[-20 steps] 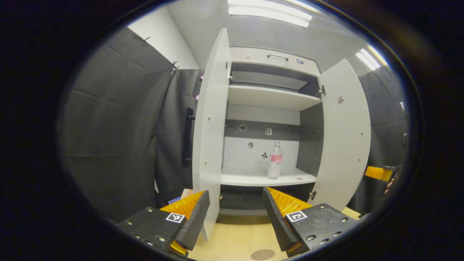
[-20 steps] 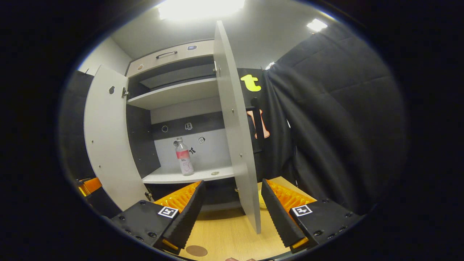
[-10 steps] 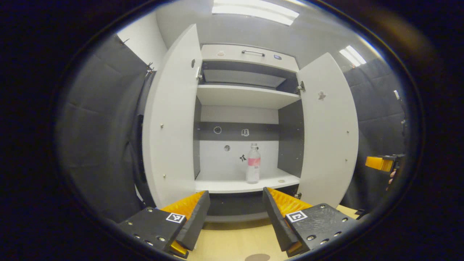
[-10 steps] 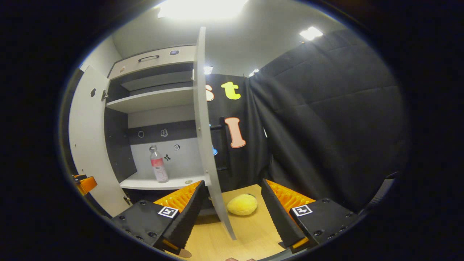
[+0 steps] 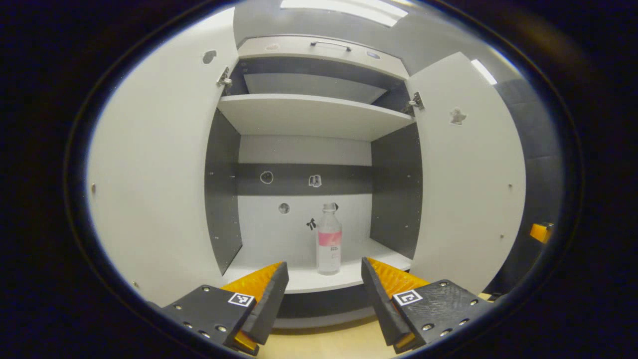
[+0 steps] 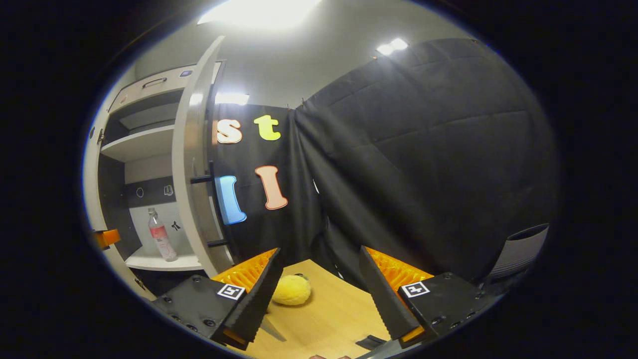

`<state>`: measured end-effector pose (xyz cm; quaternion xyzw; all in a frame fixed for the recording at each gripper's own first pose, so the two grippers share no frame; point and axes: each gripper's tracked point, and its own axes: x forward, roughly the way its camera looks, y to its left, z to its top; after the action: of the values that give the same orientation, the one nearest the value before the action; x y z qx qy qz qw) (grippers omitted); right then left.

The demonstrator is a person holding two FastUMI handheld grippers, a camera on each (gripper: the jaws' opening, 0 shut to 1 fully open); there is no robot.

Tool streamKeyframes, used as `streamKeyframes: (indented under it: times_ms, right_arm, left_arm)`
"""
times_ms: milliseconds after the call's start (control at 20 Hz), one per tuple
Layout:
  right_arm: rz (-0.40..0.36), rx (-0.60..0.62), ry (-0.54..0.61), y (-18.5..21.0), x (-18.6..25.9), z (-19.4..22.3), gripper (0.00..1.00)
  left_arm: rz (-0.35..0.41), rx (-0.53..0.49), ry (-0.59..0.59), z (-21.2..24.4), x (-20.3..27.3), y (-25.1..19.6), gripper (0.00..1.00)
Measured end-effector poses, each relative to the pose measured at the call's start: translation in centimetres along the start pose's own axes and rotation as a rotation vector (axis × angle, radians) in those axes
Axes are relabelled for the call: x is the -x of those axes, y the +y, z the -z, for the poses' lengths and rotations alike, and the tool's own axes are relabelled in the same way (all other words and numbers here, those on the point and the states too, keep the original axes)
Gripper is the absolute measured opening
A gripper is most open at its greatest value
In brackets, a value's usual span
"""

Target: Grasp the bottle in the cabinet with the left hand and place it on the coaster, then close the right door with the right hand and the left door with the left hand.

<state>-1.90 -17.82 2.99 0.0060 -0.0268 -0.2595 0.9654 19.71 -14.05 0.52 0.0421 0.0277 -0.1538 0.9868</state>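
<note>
On the lower shelf [image 5: 319, 281] of the open white cabinet stands the clear plastic bottle with a pink label [image 5: 329, 239], upright and untouched, so by my reading nothing of the task is finished: the bottle is not yet grasped, no coaster placement has happened, and both doors remain to be shut. In the left gripper view the white left door [image 5: 159, 179] swings wide at 9 o'clock and the white right door [image 5: 468, 169] at 3 o'clock. The left gripper [image 5: 324, 294] has its jaws spread wide and empty; the bottle sits at 12 o'clock from them, centred in their gap but farther in, apart from both. The right gripper [image 6: 319, 294], jaws also wide and holding nothing, hangs over the light wooden desk [image 6: 334, 314] near a round yellow plush toy [image 6: 292, 290]. From there the bottle [image 6: 159, 239] lies at 10 o'clock, well apart.
</note>
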Motion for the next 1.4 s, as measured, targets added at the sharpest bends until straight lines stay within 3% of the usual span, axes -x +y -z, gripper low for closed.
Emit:
streamKeyframes:
  times_ms: [200,700,1050,1250,1300,1350,1400]
  right_arm:
    - [0.025,-0.032,-0.018,-0.1,-3.4,-0.4,0.98]
    - [0.037,-0.024,0.018,-0.5,-8.0,1.2,0.98]
    - [0.054,-0.017,0.017,-1.1,-9.2,1.4,0.98]
    - [0.062,-0.003,0.024,-1.6,-9.8,1.8,0.98]
    - [0.063,-0.005,0.023,-1.5,-10.1,1.8,0.98]
    - [0.064,-0.009,0.022,-1.6,-10.3,1.8,0.98]
    - [0.063,-0.015,0.02,-1.5,-10.4,1.9,0.98]
  left_arm:
    - [0.032,0.035,0.024,0.2,-4.9,-0.5,0.85]
    - [0.032,-0.018,0.056,1.7,-14.5,-0.8,0.85]
    - [0.029,-0.073,0.047,2.1,-19.2,-1.0,0.85]
    - [0.047,-0.04,0.059,2.9,-20.7,-1.4,0.85]
    - [0.05,-0.042,0.065,3.2,-21.2,-1.3,0.92]
    - [0.038,-0.046,0.07,3.4,-21.6,-0.9,0.85]
    - [0.037,-0.041,0.078,3.4,-21.9,-0.9,0.85]
